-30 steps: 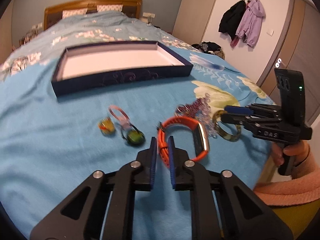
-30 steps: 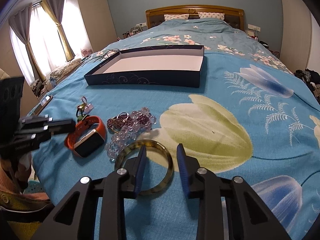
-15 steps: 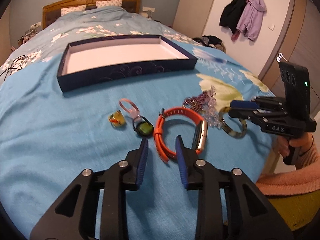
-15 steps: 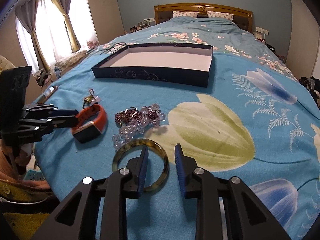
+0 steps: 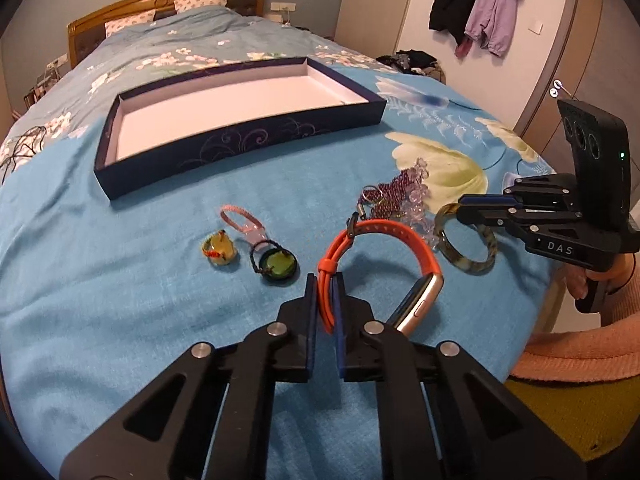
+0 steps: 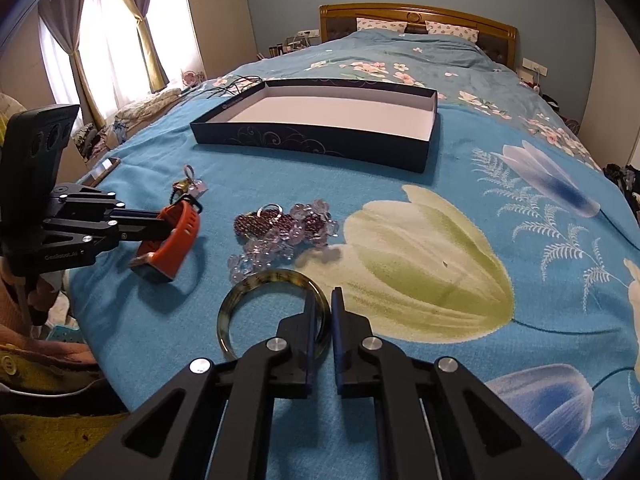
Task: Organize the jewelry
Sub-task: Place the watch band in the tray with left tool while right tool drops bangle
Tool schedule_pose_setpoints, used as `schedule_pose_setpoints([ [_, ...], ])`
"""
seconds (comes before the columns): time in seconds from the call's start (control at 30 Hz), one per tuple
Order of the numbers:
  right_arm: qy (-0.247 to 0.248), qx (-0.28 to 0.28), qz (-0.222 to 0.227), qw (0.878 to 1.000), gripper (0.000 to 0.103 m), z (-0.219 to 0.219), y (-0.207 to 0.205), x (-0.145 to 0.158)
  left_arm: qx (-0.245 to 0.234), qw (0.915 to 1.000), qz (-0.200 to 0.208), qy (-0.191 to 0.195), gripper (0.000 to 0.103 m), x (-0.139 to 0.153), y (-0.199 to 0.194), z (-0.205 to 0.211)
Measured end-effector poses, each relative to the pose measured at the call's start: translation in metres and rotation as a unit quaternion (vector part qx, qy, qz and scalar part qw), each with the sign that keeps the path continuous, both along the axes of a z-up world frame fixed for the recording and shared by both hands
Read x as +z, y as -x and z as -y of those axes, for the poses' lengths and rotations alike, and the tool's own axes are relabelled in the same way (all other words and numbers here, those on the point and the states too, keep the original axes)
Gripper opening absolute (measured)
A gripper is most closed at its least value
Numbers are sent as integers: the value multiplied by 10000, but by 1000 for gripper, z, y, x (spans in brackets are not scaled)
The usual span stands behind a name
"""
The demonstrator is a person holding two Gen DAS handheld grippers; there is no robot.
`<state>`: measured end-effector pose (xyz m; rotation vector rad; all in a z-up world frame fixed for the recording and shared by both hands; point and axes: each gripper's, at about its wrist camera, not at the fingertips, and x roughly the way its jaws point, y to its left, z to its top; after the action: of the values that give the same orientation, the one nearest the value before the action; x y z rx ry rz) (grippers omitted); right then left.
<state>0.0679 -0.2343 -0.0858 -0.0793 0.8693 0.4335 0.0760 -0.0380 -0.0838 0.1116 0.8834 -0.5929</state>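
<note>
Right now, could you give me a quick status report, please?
Left gripper just closed on orange watch. Right gripper just closed on bangle. Box empty, path clear.

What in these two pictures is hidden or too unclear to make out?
- Bangle: in the right wrist view, its near rim is hidden by the right claw shut on it.
- Orange watch: its screen faces away in the left wrist view; the left claw covers part of the strap.
- Bead pile: too tangled to count pieces.
- Person: only a sleeve, cut off by the edge.
</note>
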Motion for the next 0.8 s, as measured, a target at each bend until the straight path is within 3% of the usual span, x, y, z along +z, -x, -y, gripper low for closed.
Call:
schedule_pose_setpoints([
  [0.37,-556,25,476,9973,6,3,-16,40,23,9968,797,-70,8,52,-11,-18],
  [0.57,-575,-87,767,9954,6,-3,-71,61,174,9912,1227,-463,8,78,-44,-23],
  [0.8,-475,-208,844,9951,6,-17,-144,70,333,9886,1198,-848,8,85,-106,-26],
])
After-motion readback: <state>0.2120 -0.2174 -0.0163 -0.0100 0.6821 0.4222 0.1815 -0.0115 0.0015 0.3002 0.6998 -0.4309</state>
